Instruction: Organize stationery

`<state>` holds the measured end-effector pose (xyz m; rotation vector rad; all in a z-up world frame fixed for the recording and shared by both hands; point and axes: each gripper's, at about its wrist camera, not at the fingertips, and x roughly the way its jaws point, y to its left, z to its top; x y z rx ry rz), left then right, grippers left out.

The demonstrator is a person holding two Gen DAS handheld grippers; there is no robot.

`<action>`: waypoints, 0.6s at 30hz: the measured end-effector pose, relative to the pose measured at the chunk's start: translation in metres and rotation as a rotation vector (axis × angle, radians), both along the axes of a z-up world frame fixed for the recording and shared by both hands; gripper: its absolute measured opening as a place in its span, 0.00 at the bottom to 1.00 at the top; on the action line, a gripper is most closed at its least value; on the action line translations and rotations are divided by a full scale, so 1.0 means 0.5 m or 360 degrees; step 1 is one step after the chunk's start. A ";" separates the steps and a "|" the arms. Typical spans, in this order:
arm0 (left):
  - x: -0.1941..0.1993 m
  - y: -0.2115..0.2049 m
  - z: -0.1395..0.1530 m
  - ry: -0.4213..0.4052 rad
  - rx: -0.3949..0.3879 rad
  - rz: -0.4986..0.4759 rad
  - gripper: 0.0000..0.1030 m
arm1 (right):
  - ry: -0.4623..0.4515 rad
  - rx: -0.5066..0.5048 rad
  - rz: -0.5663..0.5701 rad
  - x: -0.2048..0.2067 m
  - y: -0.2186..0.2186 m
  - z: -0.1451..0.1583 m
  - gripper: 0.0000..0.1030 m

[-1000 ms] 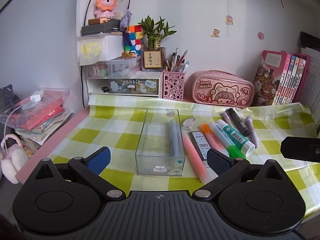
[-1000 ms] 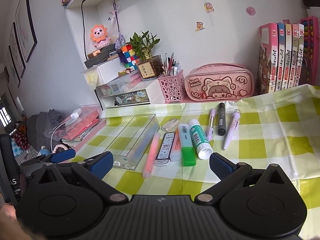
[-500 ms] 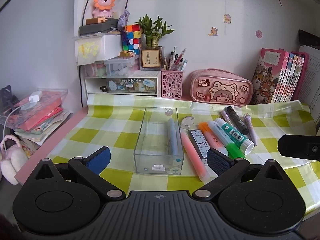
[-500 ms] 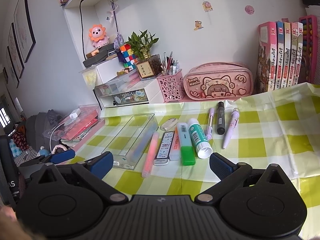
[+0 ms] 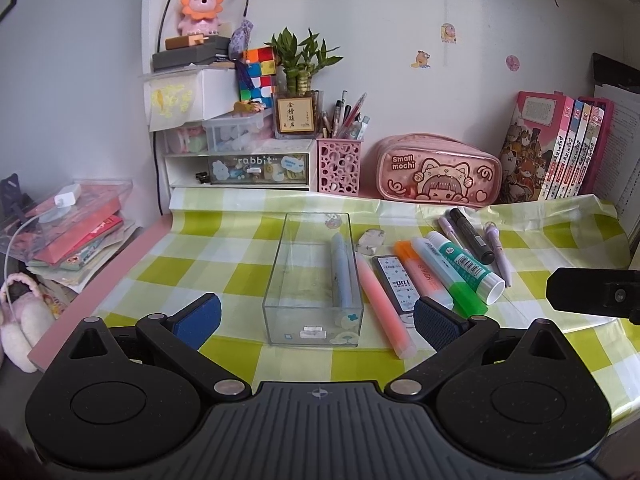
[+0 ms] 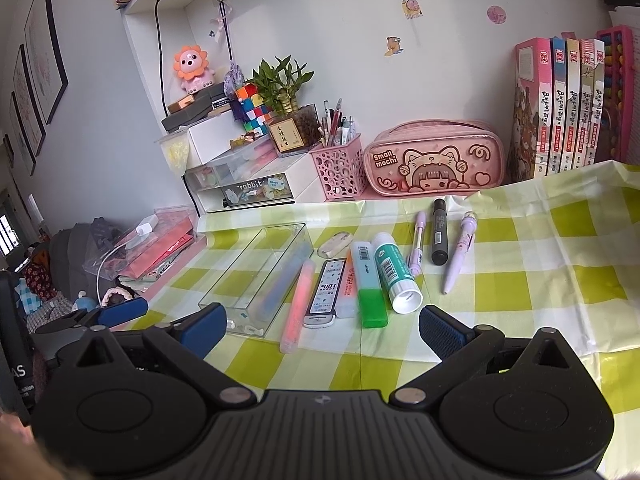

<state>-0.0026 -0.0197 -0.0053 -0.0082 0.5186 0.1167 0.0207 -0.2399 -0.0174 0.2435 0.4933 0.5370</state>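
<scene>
Both grippers, left gripper (image 5: 316, 316) and right gripper (image 6: 320, 326), hover wide open and empty. The pink highlighter (image 6: 297, 307) lies just beside the clear box (image 5: 314, 276); I'd pinch it mid-barrel, squarely.

The left black two-finger gripper with blue pads (image 5: 318, 318) is held low and level, its 2 fingers spread wide apart and nothing gripped between them. The right black two-finger gripper with blue pads (image 6: 322, 328) is likewise held with its jaws wide apart and empty. In the right wrist view, the left gripper's blue-padded fingertip (image 6: 122, 311) is seen at the lower left.
</scene>
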 end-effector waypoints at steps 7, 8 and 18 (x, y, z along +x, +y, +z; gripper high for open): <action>0.001 -0.001 -0.004 0.0012 -0.0003 -0.0006 0.95 | 0.0010 -0.0010 -0.0005 0.002 0.002 -0.002 0.84; 0.002 -0.001 -0.004 0.0012 -0.0001 -0.0005 0.95 | 0.0011 -0.0011 -0.0007 0.003 0.002 -0.003 0.84; 0.005 0.002 -0.006 0.0026 -0.0002 -0.0016 0.95 | 0.0034 -0.0033 -0.0007 0.008 0.008 -0.010 0.84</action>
